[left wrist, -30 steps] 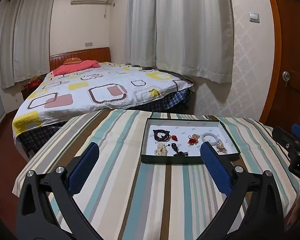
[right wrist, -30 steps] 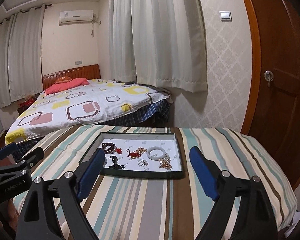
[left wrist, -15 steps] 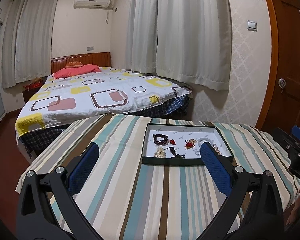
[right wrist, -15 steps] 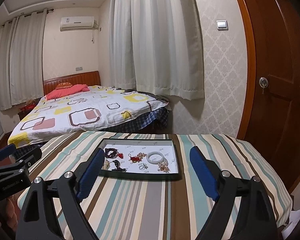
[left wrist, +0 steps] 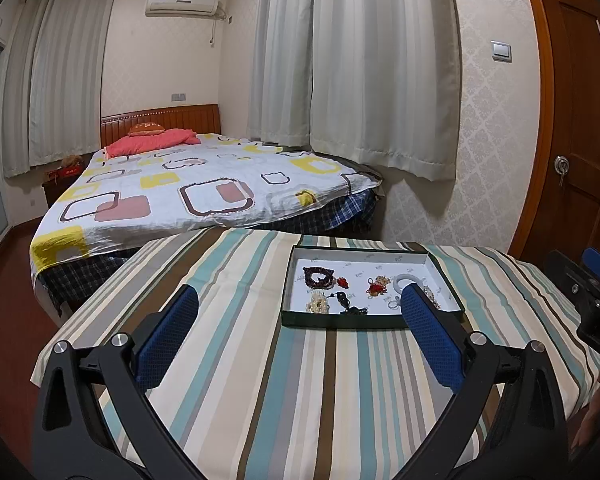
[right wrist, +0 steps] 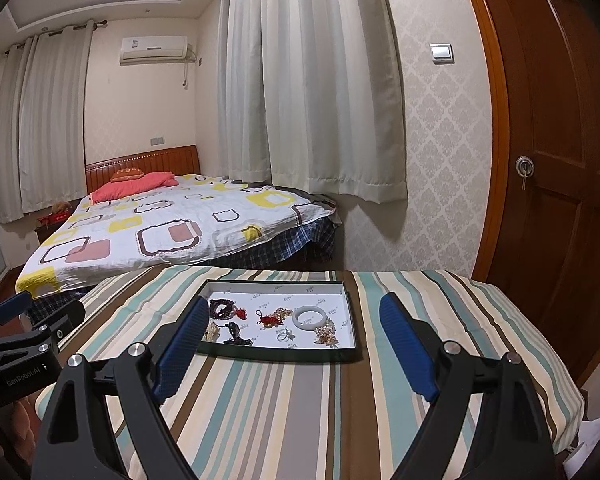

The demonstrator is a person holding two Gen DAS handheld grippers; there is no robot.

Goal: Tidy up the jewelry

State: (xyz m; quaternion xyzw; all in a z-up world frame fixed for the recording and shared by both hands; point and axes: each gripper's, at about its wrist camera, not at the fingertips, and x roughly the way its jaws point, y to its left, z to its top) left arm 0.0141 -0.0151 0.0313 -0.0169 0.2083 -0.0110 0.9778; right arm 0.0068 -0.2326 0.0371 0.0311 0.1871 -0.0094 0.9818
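The left tongs (left wrist: 298,312) are held wide apart over the striped tabletop (left wrist: 228,360), gripping nothing. The jewelry tray (right wrist: 342,356), with a white bangle (right wrist: 309,317) inside, is seen ahead. The right tongs (right wrist: 293,326) are likewise spread and empty.

The tablecloth (right wrist: 284,408) is striped in teal, cream, brown and grey, and the tray (right wrist: 276,354) on it has dark green walls and a white floor with small grey print. In the tray lie a white bangle (right wrist: 309,317), dark maroon beads (right wrist: 222,307), a red knot (right wrist: 266,320) and gold pieces (right wrist: 326,334), while both grippers (left wrist: 300,332) (right wrist: 290,344) are black with blue pads (right wrist: 404,350). The bedspread (left wrist: 188,196) is white with yellow, pink and brown squares over a blue plaid sheet (left wrist: 320,216), the pillow (left wrist: 148,146) is pink, the headboard (left wrist: 160,120) and door (right wrist: 560,160) are reddish-brown, the curtains (right wrist: 312,80) are off-white, and the wallpaper (right wrist: 444,140) is cream with a grey damask pattern.
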